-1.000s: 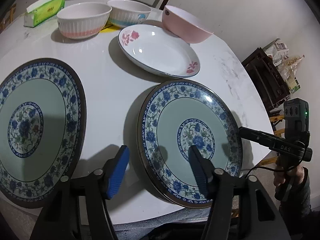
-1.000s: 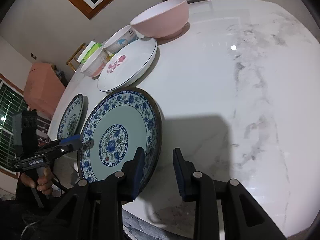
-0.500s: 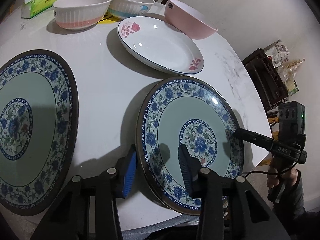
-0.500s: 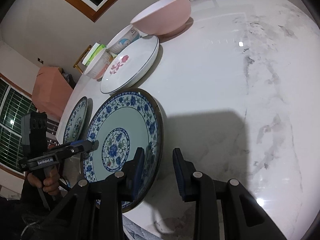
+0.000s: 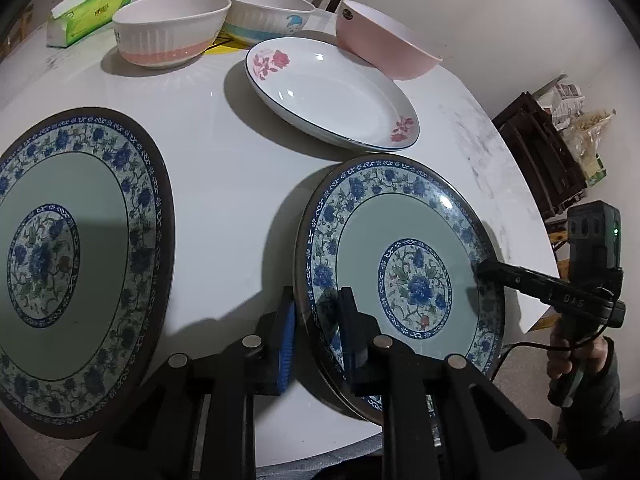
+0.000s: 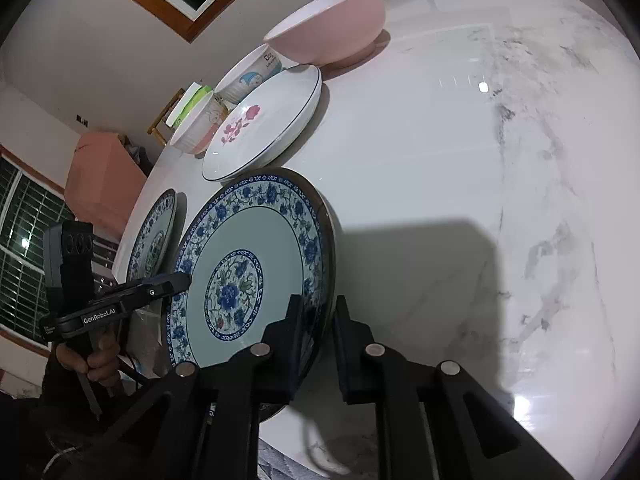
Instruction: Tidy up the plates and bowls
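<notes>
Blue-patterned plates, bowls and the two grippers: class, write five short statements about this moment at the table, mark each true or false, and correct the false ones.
1. The left gripper and the right gripper both straddle the rim of the near blue plate. True.
2. The other blue plate is stacked on it. False: it lies apart on the table.
3. Three bowls stand at the far side. True: striped bowl, cartoon bowl, pink bowl.
4. The rose plate sits inside a bowl. False: it rests on the table.
5. The tissue pack is red. False: green and white.
</notes>
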The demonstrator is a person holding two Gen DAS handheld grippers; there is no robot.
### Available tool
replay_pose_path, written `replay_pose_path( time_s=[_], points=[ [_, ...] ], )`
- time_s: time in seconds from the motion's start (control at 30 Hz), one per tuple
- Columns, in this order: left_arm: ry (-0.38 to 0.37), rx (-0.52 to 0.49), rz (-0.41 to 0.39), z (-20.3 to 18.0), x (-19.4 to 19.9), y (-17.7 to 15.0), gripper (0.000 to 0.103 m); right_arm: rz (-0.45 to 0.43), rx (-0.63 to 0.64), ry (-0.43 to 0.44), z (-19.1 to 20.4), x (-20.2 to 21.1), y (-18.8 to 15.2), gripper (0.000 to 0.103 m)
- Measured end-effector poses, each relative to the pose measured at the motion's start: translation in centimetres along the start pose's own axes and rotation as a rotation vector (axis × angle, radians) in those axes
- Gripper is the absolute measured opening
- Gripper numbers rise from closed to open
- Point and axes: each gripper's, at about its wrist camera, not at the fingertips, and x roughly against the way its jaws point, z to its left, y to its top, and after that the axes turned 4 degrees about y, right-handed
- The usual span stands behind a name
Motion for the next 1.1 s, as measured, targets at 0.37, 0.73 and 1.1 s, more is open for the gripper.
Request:
replay_pose_path(
  time_s=[0.37,0.73,1.1],
  points=[
    [0.04,0.001,0.005,0.0,0.5,-0.1,0.017,-0.003,-0.013,-0.026,0.9,-0.5,0.2,0.015],
    [0.056,-0.002,-0.016,0.4,2.3,-0.2,0.015,-0.008,-0.008,-0.023,2.2,-0.5,0.1,0.015],
    [0.065,0.035,-0.075,2.0,4.9,0.2,0.016,-0.028,0.055,-0.017,5.8,-1.1,1.7,0.015]
  ],
)
